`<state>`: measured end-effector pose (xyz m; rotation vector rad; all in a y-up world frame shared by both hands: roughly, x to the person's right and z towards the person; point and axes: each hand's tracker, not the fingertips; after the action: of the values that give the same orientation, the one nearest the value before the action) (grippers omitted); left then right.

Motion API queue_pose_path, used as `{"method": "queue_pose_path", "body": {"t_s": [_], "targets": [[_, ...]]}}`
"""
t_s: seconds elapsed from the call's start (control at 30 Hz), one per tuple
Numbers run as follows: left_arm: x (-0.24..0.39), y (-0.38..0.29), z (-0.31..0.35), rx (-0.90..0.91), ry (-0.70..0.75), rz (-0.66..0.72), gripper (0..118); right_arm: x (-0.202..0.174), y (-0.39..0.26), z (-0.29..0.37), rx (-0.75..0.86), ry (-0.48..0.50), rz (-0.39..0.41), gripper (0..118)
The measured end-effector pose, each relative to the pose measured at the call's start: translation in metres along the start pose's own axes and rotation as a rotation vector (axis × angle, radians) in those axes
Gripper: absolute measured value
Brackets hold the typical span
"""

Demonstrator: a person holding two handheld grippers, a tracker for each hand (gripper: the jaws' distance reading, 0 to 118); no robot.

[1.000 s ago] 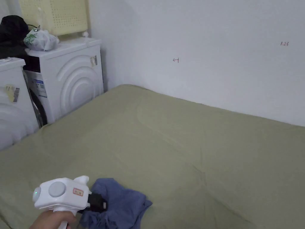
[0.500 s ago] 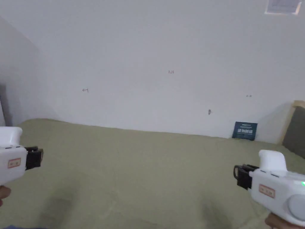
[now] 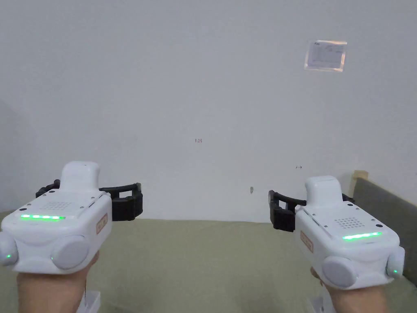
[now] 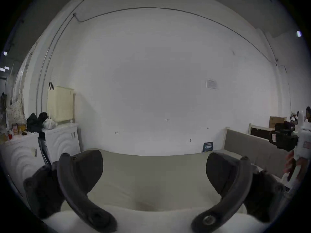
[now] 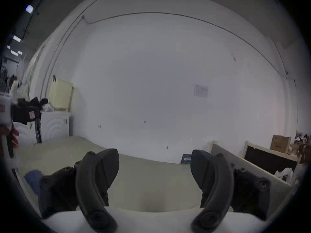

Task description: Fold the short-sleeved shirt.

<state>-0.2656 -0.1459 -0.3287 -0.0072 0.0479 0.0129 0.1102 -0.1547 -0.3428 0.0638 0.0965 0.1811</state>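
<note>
The blue short-sleeved shirt (image 5: 32,177) lies crumpled on the olive-green bed sheet (image 3: 203,261), low at the left of the right gripper view, partly hidden behind that gripper's jaw. My left gripper (image 3: 91,197) is held up in front of the white wall, open and holding nothing; in its own view the jaws stand wide apart (image 4: 154,162). Level with it on the right is my right gripper (image 3: 315,203), also open and holding nothing (image 5: 154,160). Both are well above the bed and away from the shirt.
White washing machines (image 4: 64,140) stand off the bed's left end with a cream basket (image 4: 60,103) on top. A grey headboard (image 3: 387,208) closes the right end. A small dark card (image 4: 208,146) leans on the wall. A cardboard box (image 5: 280,143) sits beyond.
The head camera has swung up from the shirt to the wall. The left gripper has left the shirt, and both grippers have risen side by side, jaws open.
</note>
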Motion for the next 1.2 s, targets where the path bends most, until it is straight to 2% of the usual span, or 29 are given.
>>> {"method": "queue_pose_path", "body": {"t_s": [0.1, 0.3, 0.37, 0.47, 0.57, 0.63, 0.73, 0.87, 1.03, 1.2], "targets": [[0.006, -0.002, 0.008, 0.011, -0.004, -0.026, 118, 0.001, -0.002, 0.005, 0.012, 0.052, -0.093, 91], [0.016, -0.011, 0.017, -0.004, -0.014, -0.015, 118, -0.008, 0.002, 0.006, -0.026, 0.034, -0.122, 91], [0.017, -0.01, 0.02, 0.046, -0.015, -0.046, 118, -0.005, 0.002, 0.009, -0.017, 0.094, -0.203, 91], [0.018, -0.012, 0.024, 0.045, -0.009, -0.037, 118, -0.004, 0.006, 0.018, 0.036, 0.125, -0.232, 91], [0.018, -0.015, 0.023, 0.019, 0.002, -0.027, 118, 0.006, 0.011, 0.024, 0.035, 0.141, -0.386, 91], [0.018, -0.016, 0.023, 0.012, 0.01, -0.024, 118, 0.008, 0.014, 0.024, 0.009, 0.091, -0.435, 91], [0.015, -0.017, 0.022, 0.006, 0.01, -0.012, 118, 0.003, 0.017, 0.025, 0.002, 0.046, -0.354, 91], [0.015, -0.014, 0.023, 0.002, 0.006, -0.012, 118, -0.009, 0.014, 0.025, 0.001, 0.074, -0.325, 91], [0.015, -0.012, 0.023, 0.004, 0.002, -0.011, 118, -0.024, 0.015, 0.022, -0.031, 0.019, -0.269, 91], [0.015, -0.013, 0.023, 0.005, 0.003, -0.012, 118, -0.02, 0.017, 0.02, -0.049, 0.048, -0.296, 91]]}}
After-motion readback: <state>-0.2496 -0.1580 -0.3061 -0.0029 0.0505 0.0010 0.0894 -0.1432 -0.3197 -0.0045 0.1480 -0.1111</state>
